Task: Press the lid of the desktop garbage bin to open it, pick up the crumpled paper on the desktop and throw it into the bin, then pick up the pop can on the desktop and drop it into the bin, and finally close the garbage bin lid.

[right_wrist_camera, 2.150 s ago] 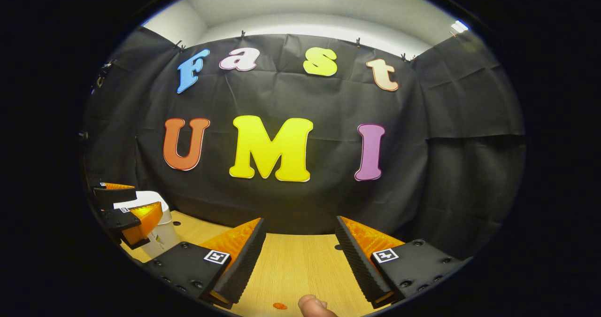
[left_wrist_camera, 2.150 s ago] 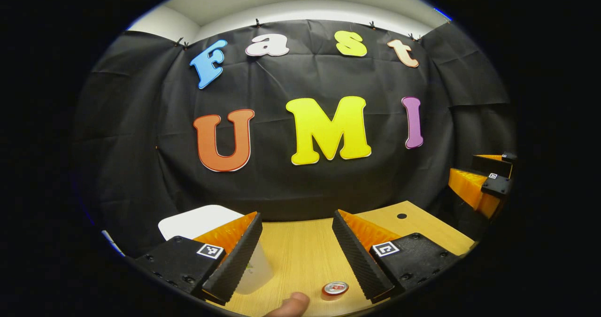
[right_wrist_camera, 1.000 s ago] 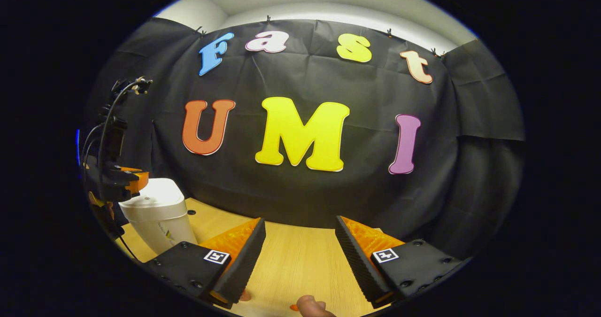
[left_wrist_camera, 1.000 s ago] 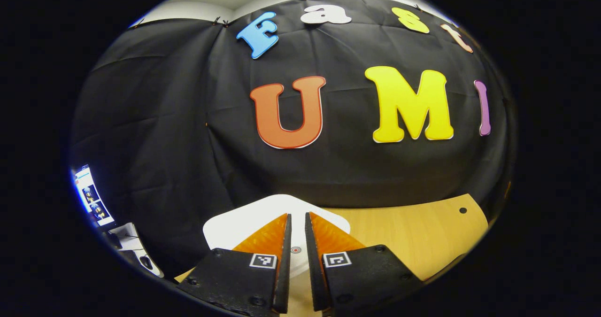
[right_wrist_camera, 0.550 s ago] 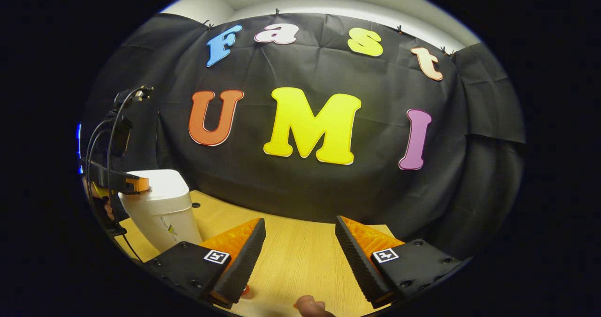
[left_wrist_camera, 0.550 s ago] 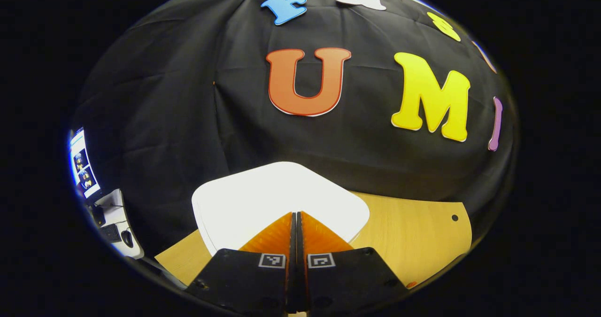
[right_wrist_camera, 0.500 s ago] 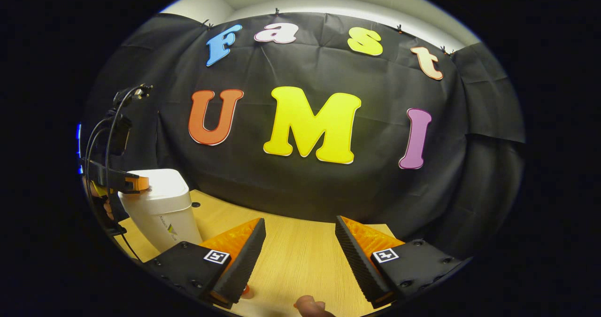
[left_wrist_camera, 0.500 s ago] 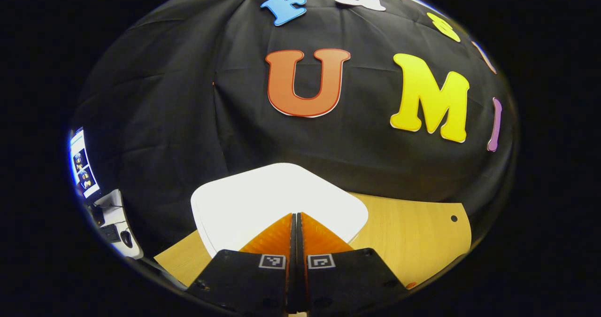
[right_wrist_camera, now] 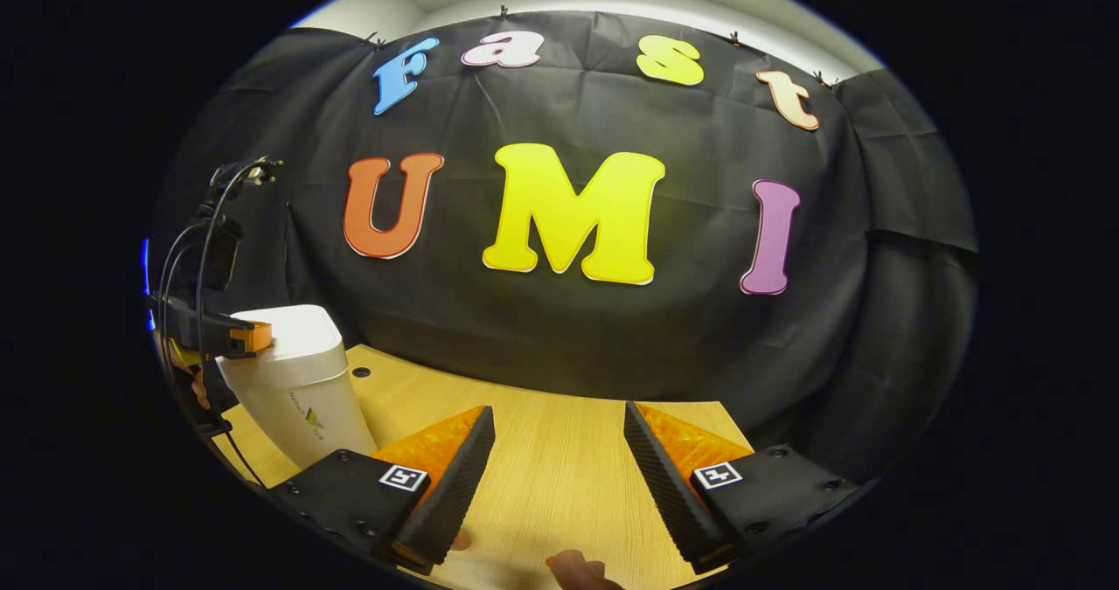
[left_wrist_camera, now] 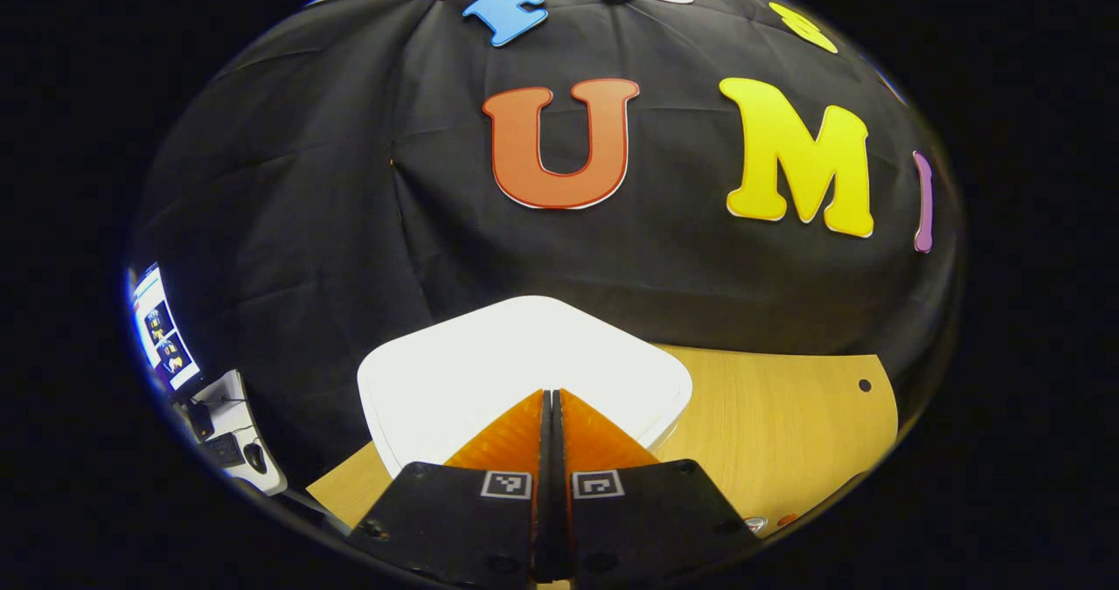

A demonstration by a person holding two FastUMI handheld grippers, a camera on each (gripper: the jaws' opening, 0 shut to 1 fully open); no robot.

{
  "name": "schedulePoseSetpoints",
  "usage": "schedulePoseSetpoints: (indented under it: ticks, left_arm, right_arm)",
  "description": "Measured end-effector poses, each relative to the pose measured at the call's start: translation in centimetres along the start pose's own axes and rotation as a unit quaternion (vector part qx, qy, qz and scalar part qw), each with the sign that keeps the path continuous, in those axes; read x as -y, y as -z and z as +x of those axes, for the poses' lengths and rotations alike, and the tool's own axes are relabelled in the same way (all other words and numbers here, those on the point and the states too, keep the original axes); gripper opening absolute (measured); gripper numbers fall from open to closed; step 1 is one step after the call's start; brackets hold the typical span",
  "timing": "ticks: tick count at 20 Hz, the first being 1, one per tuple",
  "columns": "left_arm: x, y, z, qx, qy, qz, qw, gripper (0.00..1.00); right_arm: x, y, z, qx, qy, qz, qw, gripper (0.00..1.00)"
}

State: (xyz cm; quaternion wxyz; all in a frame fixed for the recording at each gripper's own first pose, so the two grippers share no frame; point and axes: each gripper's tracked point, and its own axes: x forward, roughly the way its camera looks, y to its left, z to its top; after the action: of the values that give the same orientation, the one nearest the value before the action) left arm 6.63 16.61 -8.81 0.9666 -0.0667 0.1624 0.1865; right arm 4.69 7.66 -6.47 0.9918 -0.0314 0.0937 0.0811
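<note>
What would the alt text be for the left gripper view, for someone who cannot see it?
The left gripper, its two fingers closed together, points down at the flat white lid of the desktop garbage bin, which is shut. The bin stands on a light wooden desktop before a black cloth wall.

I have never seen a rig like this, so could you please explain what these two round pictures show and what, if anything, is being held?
A person holds a two-finger tool in each hand, and a camera rides on each. In the left gripper view, the left tool is shut, holding nothing, with its tip over the white bin lid. The right gripper view shows the right tool open and empty above the wooden desk, with the bin at the left and the left tool at its lid. The lid looks closed.
</note>
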Motion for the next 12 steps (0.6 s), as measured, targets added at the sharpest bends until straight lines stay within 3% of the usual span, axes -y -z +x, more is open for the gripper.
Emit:
schedulePoseSetpoints:
  ticks: [3, 7, 12]
  left_arm:
    - [-0.4, -1.9, -0.6, 0.016, -0.005, -0.014, 1.0, 0.03]
    - [-0.4, -6.4, -1.8, 0.079, -0.004, 0.043, 0.996, 0.03]
    - [-0.6, -8.9, -3.6, 0.103, -0.01, 0.036, 0.994, 0.05]
  right_arm:
    - [0.8, -0.1, -0.2, 0.003, 0.004, 0.005, 1.0, 0.94]
    - [1.7, 0.4, -0.7, -0.001, 0.008, 0.016, 1.0, 0.94]
    - [2.9, 0.9, -1.6, -0.006, 0.015, 0.035, 0.999, 0.94]
